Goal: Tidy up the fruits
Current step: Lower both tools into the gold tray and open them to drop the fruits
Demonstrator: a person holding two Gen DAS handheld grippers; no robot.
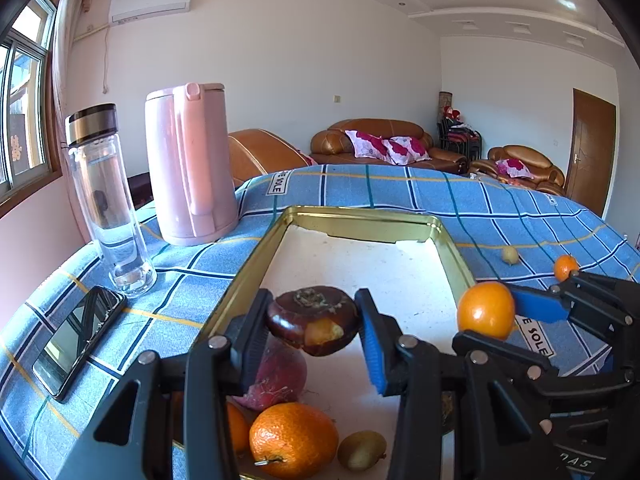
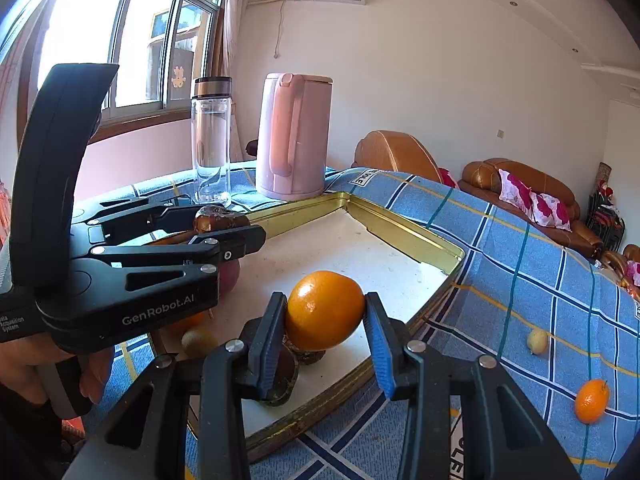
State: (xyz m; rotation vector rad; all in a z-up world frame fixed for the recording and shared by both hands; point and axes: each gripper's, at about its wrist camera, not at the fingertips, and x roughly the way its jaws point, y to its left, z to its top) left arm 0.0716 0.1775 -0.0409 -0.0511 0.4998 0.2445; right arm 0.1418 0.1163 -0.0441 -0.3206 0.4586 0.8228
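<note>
Left wrist view: left gripper (image 1: 314, 330) jaws pinch a dark brown flattish fruit (image 1: 313, 320), hanging over the gold-rimmed white tray (image 1: 256, 248). Right gripper (image 2: 325, 326) jaws pinch a round orange (image 2: 324, 310) above the tray's near edge; judged drop is straight down.

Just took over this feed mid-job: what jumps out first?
Both grippers hold fruit above the gold tray: the left gripper is closed on a dark brown fruit, the right gripper on an orange. Behind the tray stand a pink kettle and a clear bottle.
</note>
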